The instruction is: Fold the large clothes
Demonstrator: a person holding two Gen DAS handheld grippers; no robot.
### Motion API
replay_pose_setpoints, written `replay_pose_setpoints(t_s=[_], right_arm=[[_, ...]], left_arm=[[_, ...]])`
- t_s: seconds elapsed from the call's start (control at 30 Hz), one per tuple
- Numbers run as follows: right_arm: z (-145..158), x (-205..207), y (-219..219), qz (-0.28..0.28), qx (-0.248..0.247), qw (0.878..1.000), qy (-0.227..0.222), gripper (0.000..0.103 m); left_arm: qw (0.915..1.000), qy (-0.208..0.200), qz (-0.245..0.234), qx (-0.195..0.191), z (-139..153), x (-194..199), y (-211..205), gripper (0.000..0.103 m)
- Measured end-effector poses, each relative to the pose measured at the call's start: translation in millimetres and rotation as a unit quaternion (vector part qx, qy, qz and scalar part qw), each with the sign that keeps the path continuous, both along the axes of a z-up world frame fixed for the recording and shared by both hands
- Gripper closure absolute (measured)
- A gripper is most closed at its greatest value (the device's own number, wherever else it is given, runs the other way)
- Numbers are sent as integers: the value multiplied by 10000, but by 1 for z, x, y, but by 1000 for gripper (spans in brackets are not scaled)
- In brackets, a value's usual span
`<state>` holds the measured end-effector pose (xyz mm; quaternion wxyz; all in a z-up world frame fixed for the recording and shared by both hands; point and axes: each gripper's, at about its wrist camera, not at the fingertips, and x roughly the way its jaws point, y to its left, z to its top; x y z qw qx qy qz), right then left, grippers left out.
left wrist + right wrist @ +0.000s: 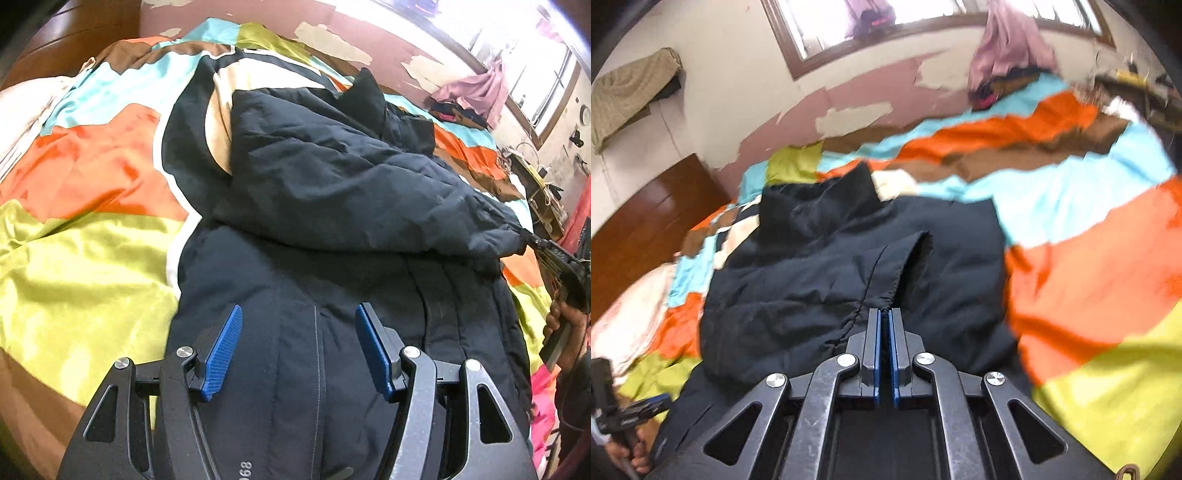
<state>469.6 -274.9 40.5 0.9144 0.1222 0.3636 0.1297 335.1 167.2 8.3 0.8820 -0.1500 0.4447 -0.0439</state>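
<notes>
Matt padded cloth jacket (pixel 332 177) on glossy satin bedspread (pixel 85 251).

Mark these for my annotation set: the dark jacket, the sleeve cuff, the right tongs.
dark jacket (pixel 332 177): left wrist view, on the folded-over upper panel.
sleeve cuff (pixel 886 295): right wrist view, on its pinched edge.
right tongs (pixel 885 314): right wrist view, between the fingertips.

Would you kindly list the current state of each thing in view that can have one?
dark jacket: lying on the bed, sleeve folded across its body.
sleeve cuff: pinched, lifted.
right gripper: shut on the cuff.
left gripper: open, empty, over the jacket.
patchwork bedspread: spread, wrinkled.
</notes>
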Motion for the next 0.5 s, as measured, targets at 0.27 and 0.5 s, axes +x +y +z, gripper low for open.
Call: replay_pose_setpoints(t_s=[0.27,0.5], right_arm=[[-30,16,17,-418,-1233,9915,65,76],[-29,23,72,832,-1455,9841,-581,38]], left_arm=[[9986,-246,97,451,4,51,-7,46],[9988,-246,113,411,-16,127,-36,46]])
